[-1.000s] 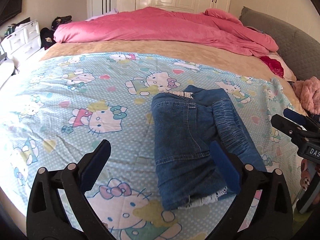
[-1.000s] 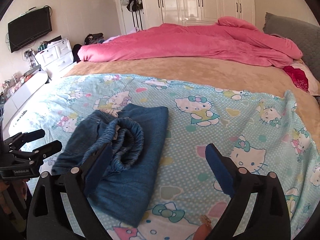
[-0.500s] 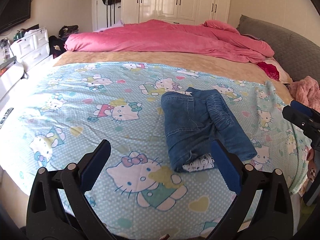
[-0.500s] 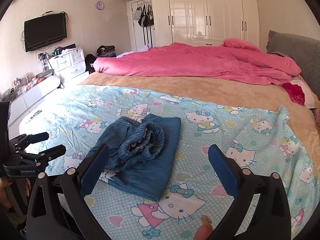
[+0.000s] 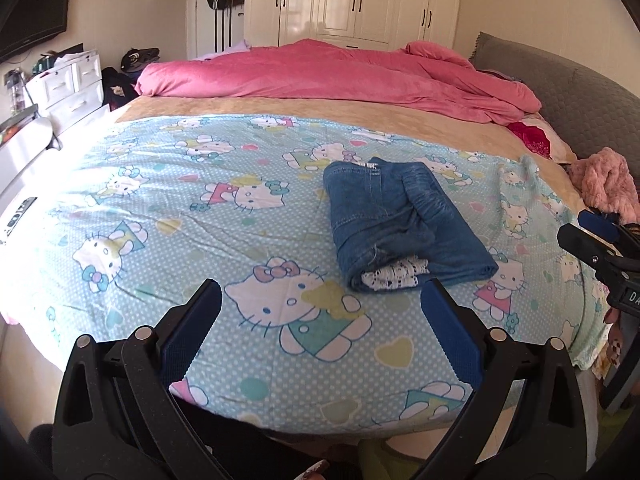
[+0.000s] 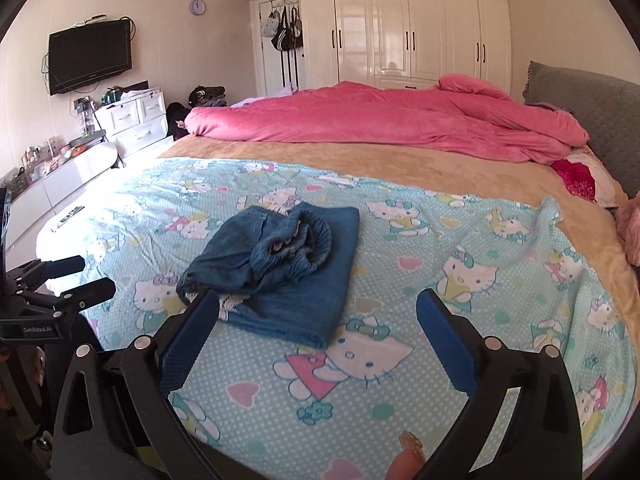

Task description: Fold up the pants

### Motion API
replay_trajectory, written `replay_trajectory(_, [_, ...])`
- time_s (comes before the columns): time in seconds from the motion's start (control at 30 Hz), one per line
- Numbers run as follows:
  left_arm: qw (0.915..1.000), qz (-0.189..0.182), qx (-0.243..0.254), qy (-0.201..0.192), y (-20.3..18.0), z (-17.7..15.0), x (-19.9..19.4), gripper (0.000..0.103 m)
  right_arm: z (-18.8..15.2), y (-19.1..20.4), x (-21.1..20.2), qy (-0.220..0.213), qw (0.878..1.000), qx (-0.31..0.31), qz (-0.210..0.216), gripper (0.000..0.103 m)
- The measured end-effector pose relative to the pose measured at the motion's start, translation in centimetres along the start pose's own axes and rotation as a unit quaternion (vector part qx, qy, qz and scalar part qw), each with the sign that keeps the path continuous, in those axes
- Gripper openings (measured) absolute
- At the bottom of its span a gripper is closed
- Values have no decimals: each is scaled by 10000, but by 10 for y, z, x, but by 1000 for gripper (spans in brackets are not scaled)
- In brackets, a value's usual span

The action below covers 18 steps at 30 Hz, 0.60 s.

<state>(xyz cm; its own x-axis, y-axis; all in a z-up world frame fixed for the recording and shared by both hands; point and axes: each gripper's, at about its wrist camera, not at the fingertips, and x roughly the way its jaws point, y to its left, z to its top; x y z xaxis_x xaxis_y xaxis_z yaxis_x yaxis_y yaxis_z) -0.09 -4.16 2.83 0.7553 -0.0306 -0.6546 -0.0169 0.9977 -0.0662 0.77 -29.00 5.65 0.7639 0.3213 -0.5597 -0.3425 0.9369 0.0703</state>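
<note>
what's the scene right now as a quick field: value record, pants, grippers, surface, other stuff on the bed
pants: blue denim pants, folded into a compact bundle, white patterned lining showing at the near end
surface: cartoon-cat sheet spread over the bed
left gripper: open, empty, short of the pants
right gripper: open, empty, its left finger overlaps the bundle's near edge in view; contact unclear
behind: pink duvet bunched across the far side
fold state: looks finished
</note>
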Motion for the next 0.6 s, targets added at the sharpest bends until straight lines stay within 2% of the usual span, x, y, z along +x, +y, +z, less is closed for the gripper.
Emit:
replay_trajectory(0.27, [9993,41,-87,368,-1,-19,14,94,-24,2,12,450,9989,109,-86,98])
replay_trajectory(0.6, [9987,159,-57,477,-2,-21,17,94,-27,-2,16,501,9986,129,-94,98])
